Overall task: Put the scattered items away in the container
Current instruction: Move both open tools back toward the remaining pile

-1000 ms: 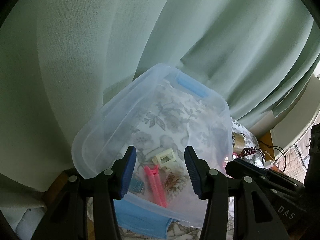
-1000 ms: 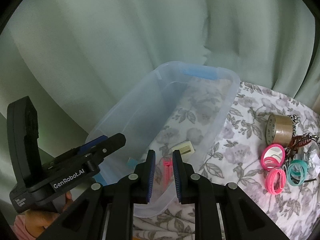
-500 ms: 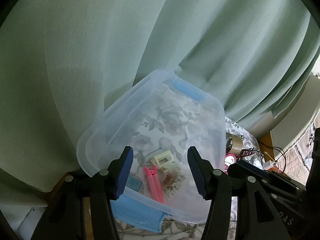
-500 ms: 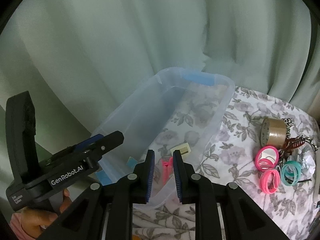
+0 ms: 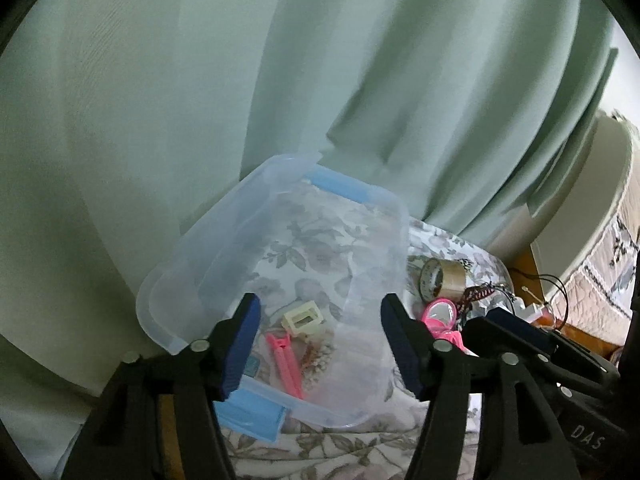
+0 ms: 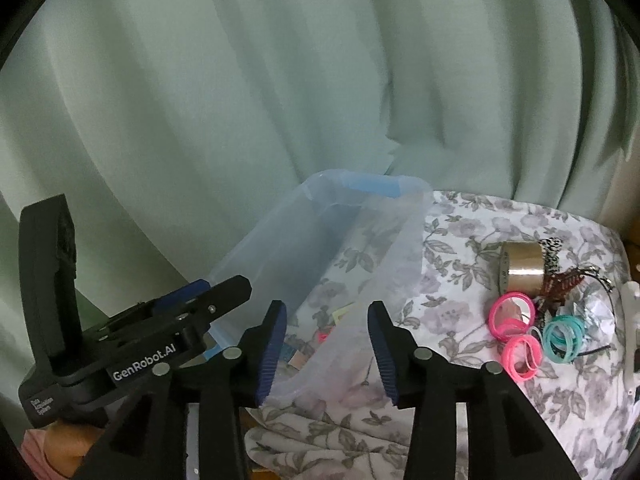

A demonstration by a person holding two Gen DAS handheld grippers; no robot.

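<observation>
Between drops: both the left gripper (image 5: 318, 342) and right gripper (image 6: 327, 354), jaws just opening and empty, hover over the container (image 6: 320, 240); next, the hair rings (image 6: 520, 354) at three o'clock.

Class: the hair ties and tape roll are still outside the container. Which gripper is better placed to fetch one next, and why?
Probably the right gripper: its jaws are open and empty, and the pink hair ties and tape roll lie on its side of the container.

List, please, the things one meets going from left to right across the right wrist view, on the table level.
left gripper → clear container → tape roll → teal hair ties
</observation>
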